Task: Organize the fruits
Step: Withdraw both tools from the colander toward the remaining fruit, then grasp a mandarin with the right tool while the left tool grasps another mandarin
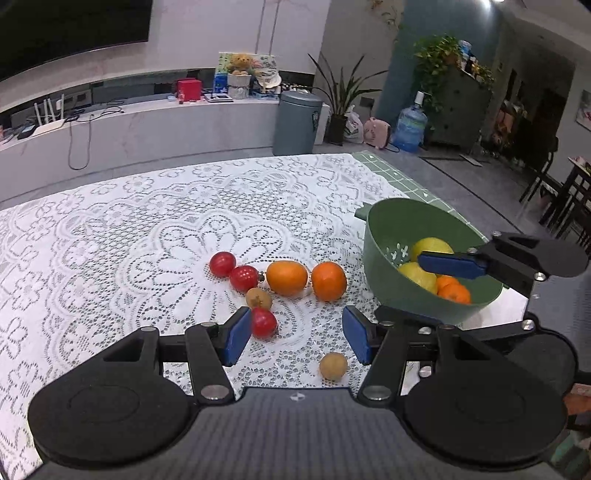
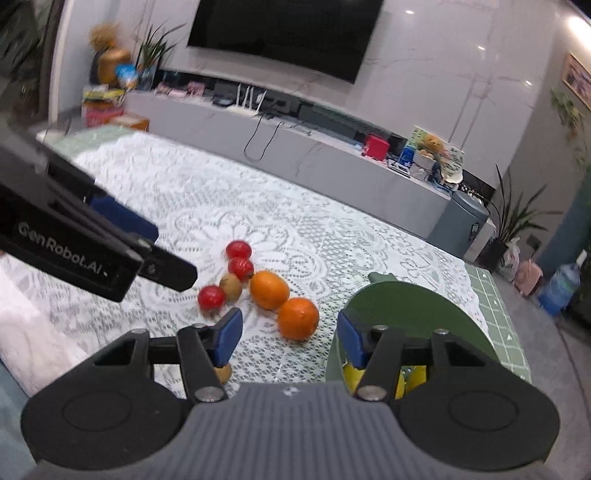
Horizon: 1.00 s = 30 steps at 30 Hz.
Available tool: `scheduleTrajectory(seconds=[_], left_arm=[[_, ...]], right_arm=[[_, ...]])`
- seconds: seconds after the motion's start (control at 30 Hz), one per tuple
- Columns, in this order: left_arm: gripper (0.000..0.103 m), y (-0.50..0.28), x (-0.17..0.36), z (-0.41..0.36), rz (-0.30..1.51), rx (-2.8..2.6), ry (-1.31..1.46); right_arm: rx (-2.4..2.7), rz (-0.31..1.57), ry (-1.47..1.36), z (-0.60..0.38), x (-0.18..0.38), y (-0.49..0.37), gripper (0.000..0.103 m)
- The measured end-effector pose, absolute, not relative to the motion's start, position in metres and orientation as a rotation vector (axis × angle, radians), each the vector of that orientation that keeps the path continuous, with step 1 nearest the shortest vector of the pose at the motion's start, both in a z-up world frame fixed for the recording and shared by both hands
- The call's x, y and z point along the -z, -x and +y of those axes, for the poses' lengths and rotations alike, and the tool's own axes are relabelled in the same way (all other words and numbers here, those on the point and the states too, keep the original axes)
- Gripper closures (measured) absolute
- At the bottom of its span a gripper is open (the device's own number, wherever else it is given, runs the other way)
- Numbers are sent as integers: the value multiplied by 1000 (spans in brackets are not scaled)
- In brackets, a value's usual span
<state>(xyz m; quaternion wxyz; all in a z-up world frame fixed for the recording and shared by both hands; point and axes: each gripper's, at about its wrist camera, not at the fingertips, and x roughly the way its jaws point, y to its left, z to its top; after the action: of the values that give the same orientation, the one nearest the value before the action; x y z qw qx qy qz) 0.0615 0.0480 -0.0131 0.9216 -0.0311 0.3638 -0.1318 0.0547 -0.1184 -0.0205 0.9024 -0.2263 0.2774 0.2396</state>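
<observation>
Covering the table is a white lace tablecloth point(image 1: 155, 206) with a large flower pattern; a green grid-printed mat point(image 1: 406, 177) shows beyond its far right edge. Loose fruit lies in a cluster at the cloth's middle: three red cherry tomatoes point(image 1: 243, 277), two oranges point(image 1: 328, 281) side by side, and two small brown fruits point(image 1: 333, 365), one among the tomatoes and one alone nearer the camera. A green bowl point(image 1: 391, 225) stands at the right of the cluster; inside it are two lemons point(image 1: 417, 275) and two small oranges point(image 1: 456, 293).

The left gripper point(image 1: 295, 334) hangs low over the cloth with its blue pads apart and nothing between them; one tomato sits just beside its left pad. The right gripper point(image 2: 290, 338) is also unclenched and empty; its right finger reaches over the bowl's rim and its left finger stands above the cloth, with one orange ahead of the gap; its view is blurred.

Behind the table runs a long pale media counter point(image 1: 166, 122) carrying a white router point(image 2: 245, 101), a red box point(image 1: 189, 88) and a teddy bear point(image 1: 240, 62); a dark television point(image 2: 284, 33) hangs on the wall above. On the floor past the counter's end stand a grey-green bin point(image 1: 297, 123), a potted plant point(image 1: 341, 99) and a blue water jug point(image 1: 410, 127); dark dining chairs point(image 1: 554, 192) sit at the far right.
</observation>
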Motion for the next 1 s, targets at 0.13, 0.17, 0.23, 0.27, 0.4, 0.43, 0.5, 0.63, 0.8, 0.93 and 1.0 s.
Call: scheduleTrajectory(seconds=[0.13, 0.17, 0.23, 0.27, 0.4, 0.43, 0.5, 0.63, 0.8, 0.93, 1.0], left_arm=[[37, -72, 20, 49, 762, 290, 47], [37, -74, 21, 49, 767, 292, 41], [37, -80, 24, 50, 778, 294, 22], [37, -83, 25, 50, 780, 298, 7], [42, -93, 29, 49, 794, 332, -39], [42, -95, 30, 48, 795, 341, -50], [42, -99, 33, 48, 799, 351, -65], [42, -111, 38, 48, 806, 378, -61], [42, -124, 48, 47, 817, 393, -73], [42, -134, 53, 48, 823, 405, -66], [42, -138, 54, 48, 825, 413, -66]], right_arm=[[-520, 572, 577, -106, 32, -63, 51], [-529, 568, 613, -103, 35, -66, 52], [-559, 578, 673, -96, 39, -75, 52], [-578, 591, 703, -93, 41, -81, 53], [-634, 623, 845, -81, 48, -100, 54], [-644, 621, 877, -79, 50, -104, 54], [-675, 624, 939, -73, 54, -114, 54], [-753, 682, 1025, -67, 63, -132, 54], [-775, 735, 1093, -63, 75, -146, 54], [-779, 768, 1110, -62, 83, -156, 54], [-788, 780, 1116, -61, 87, -159, 56]])
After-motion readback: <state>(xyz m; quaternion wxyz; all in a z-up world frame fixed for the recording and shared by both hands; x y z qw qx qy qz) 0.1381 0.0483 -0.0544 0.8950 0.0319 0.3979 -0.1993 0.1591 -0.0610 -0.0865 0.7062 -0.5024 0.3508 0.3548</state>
